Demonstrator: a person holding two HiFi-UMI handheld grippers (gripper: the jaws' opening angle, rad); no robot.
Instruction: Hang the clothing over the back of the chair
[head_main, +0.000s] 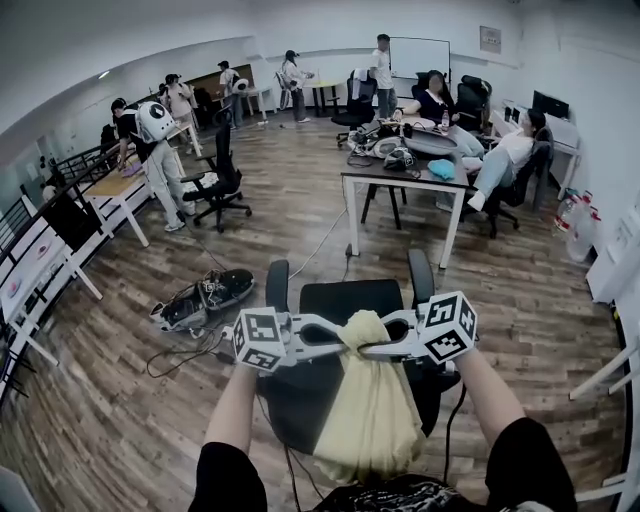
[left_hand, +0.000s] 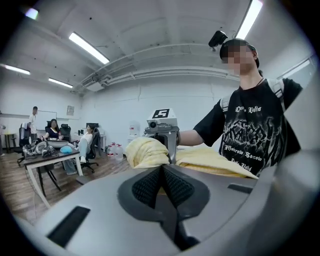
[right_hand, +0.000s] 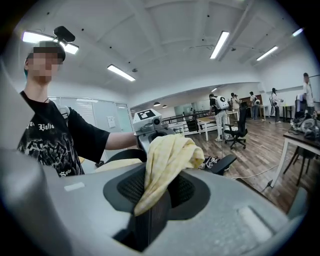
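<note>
Yellow garment: soft pale-yellow cloth w/ faint check weave; bunched into a knot at top, rest hanging as a loose crumpled drape. It's held up betw. both grippers over the black office chair; lower folds lie in front of the chair's dark part nearest the person; can't tell if cloth rests on it.

Left gripper: smooth grey moulded shell; jaws clenched tight together, only a thin sliver of yellow cloth pinched betw. the black ribbed pads.

Right gripper: same grey shell; jaws clamped on a thick rolled fold of the garment, standing partly apart round the wad; cloth spills up & out over the pads toward the other gripper. Tips of the two grippers nearly meet at the knot.

Each gripper carries a marker cube w/ black-&-white square patterns.

Chair: black padded surface, two curved armrests, one each side.

Floor: brown wood-look planks, slight sheen.

Person's tee: black cotton-like, short sleeves; white gothic-style print across chest, lettering too ornate to read for sure.

Desk: white frame & legs, cluttered top; beyond the chair, well apart from it.
</note>
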